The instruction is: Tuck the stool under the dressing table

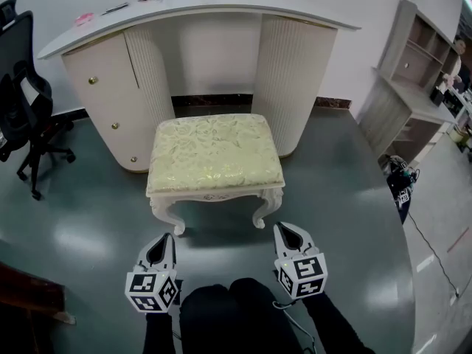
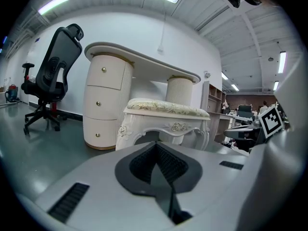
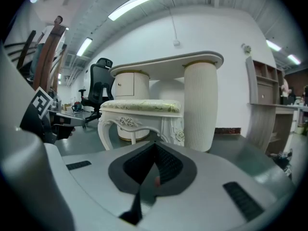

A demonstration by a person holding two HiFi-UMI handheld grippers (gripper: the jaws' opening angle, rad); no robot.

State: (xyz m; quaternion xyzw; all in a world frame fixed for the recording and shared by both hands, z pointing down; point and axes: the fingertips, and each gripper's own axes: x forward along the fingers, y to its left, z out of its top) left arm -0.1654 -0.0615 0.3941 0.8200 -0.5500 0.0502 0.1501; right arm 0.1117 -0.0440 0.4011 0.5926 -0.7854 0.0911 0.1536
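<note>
A white carved stool (image 1: 215,164) with a pale green patterned cushion stands on the floor, its far end partly between the pedestals of the cream dressing table (image 1: 199,15). My left gripper (image 1: 161,240) is shut and hovers just short of the stool's near left leg. My right gripper (image 1: 286,231) is also shut, close to the near right leg. Neither touches the stool. The stool (image 2: 166,117) shows ahead in the left gripper view, and the stool (image 3: 142,113) stands ahead in the right gripper view, with the dressing table (image 3: 192,97) behind.
A black office chair (image 1: 26,102) stands at the left, also seen as the chair (image 2: 50,76) in the left gripper view. A grey shelf unit (image 1: 409,87) lines the right wall. A cable and dark device (image 1: 402,183) lie on the floor at right.
</note>
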